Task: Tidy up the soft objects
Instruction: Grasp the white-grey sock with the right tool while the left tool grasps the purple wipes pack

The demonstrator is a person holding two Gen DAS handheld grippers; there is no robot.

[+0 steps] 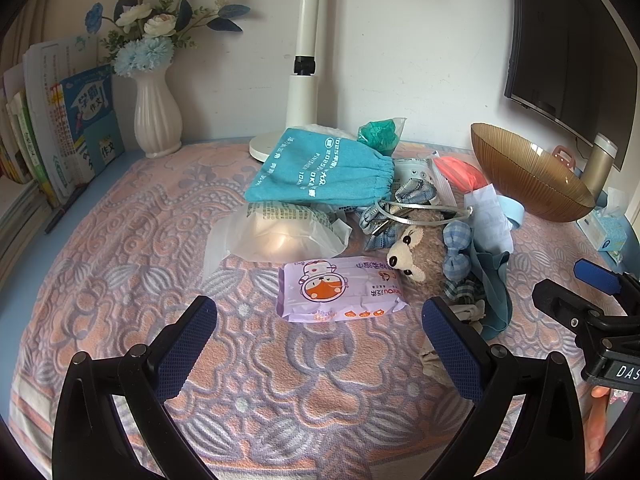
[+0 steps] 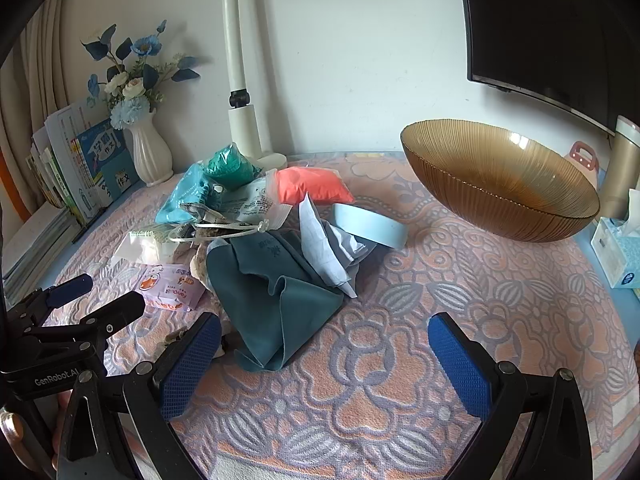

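Observation:
A pile of soft things lies mid-table on the patterned cloth. It holds a purple wipes pack [image 1: 340, 294], a plush bear [image 1: 416, 252], a teal drawstring bag [image 1: 320, 170], a clear packet [image 1: 272, 236], a green bag [image 1: 378, 132] and a red-orange bag [image 2: 310, 186]. A dark teal cloth [image 2: 276, 300] and a light blue band [image 2: 372, 224] lie on its right side. My left gripper [image 1: 320, 344] is open and empty, just short of the wipes pack. My right gripper [image 2: 324, 360] is open and empty, near the teal cloth's front edge.
An amber glass bowl [image 2: 500, 188] stands at the right rear. A white vase with flowers [image 1: 156, 120], a row of books [image 1: 60, 136] and a white lamp stand [image 1: 302, 92] line the back. A monitor [image 2: 552, 28] hangs at the right. A tissue box [image 2: 618, 256] sits at the far right.

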